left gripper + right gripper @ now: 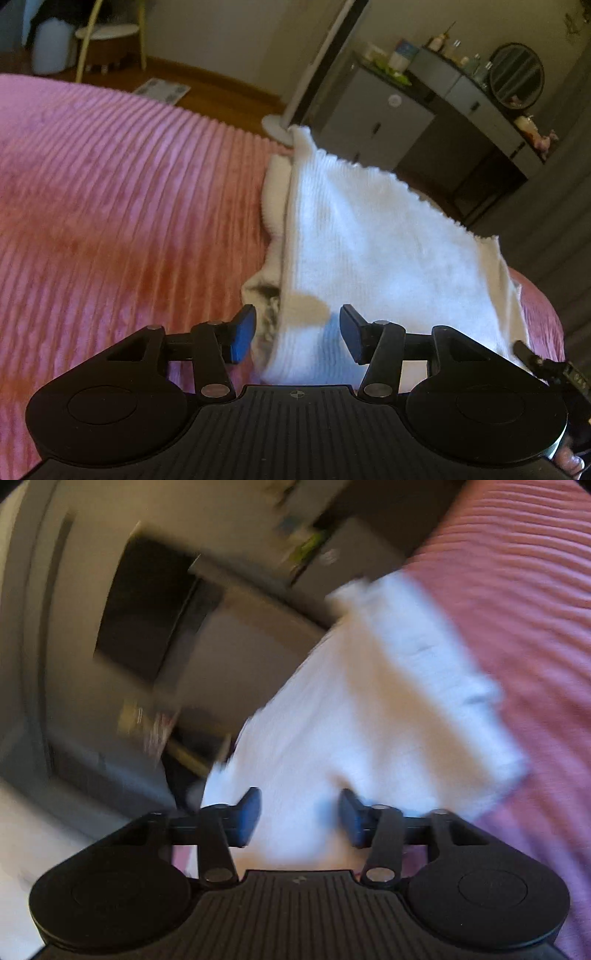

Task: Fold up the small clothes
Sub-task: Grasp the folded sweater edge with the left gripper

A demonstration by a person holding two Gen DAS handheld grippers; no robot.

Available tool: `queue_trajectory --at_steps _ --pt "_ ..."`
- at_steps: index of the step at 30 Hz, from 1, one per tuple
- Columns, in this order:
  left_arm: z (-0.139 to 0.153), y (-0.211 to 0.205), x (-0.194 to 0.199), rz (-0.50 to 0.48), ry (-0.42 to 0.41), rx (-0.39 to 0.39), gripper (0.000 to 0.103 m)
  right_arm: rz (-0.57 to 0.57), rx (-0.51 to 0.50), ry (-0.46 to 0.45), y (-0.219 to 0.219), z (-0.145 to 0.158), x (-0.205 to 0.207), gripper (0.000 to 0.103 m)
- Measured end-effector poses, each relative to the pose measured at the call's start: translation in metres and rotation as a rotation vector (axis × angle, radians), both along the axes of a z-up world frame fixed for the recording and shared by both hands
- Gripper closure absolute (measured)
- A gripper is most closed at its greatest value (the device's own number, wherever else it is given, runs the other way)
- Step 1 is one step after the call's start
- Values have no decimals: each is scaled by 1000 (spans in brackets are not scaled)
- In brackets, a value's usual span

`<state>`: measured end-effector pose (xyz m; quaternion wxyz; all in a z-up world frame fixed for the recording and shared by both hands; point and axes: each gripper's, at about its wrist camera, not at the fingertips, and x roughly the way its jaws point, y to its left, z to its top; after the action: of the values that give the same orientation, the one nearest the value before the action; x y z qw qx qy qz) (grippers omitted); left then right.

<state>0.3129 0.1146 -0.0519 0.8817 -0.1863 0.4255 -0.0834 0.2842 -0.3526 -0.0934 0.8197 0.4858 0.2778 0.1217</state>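
A: Left wrist view shows your left claw (297,334) with its blue pads spread apart and nothing pinched between them. The white knit garment (369,243) lies on the pink ribbed bed cover (110,192), right ahead of the claw, and its near hem runs in between the two pads.

B: So how far along am I?

A: Partway, by my reading. One straight edge runs down the left side of the garment with a second, cream-coloured layer (275,192) peeking out beside it, which looks like a fold already made. The far edge stands a little off the bed, so it isn't flat yet. It still wants another fold and a smoothing.

B: And the right side?

A: Your right claw (299,819) is spread wide too, holding nothing. That view is badly blurred, but the same white garment (369,701) fills the space just in front of the pads and reaches between them, with the pink cover (535,627) off to the right. I can't tell whether either pad touches the cloth.
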Motion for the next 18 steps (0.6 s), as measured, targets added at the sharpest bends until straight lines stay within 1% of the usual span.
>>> queue_trajectory --at_steps 1,2,4,6,9,12,14,15,16,17,18 --pt "-2 1 2 17 11 10 47 -36 -2 9 -8 -2 -3 73" --pt "-3 3 3 34 9 11 47 -56 -19 18 -12 -3 -6 76" --pt "-5 6 4 35 0 -24 44 -83 -59 22 -14 0 -9 76" --pt "-11 10 7 37 19 -57 42 -111 -127 14 -9 7 -8 76" --pt "-19 15 14 38 27 -111 38 -140 -207 7 -1 13 -12 75" --pt "-22 14 20 36 16 -140 36 -143 -203 -1 -2 13 -15 73" --pt "-21 12 23 31 11 -149 41 -152 -193 -13 -8 14 -17 73" --pt "-21 10 24 24 11 -159 52 -168 -199 -18 -9 16 -19 72" --pt "-20 9 24 14 4 -166 59 -181 -212 -20 -11 18 -22 72" --pt "-19 7 23 9 -9 -156 60 -188 -222 -20 -13 19 -24 72" --pt "-19 5 22 -2 -26 -137 65 -192 -228 -11 -14 18 -23 72"
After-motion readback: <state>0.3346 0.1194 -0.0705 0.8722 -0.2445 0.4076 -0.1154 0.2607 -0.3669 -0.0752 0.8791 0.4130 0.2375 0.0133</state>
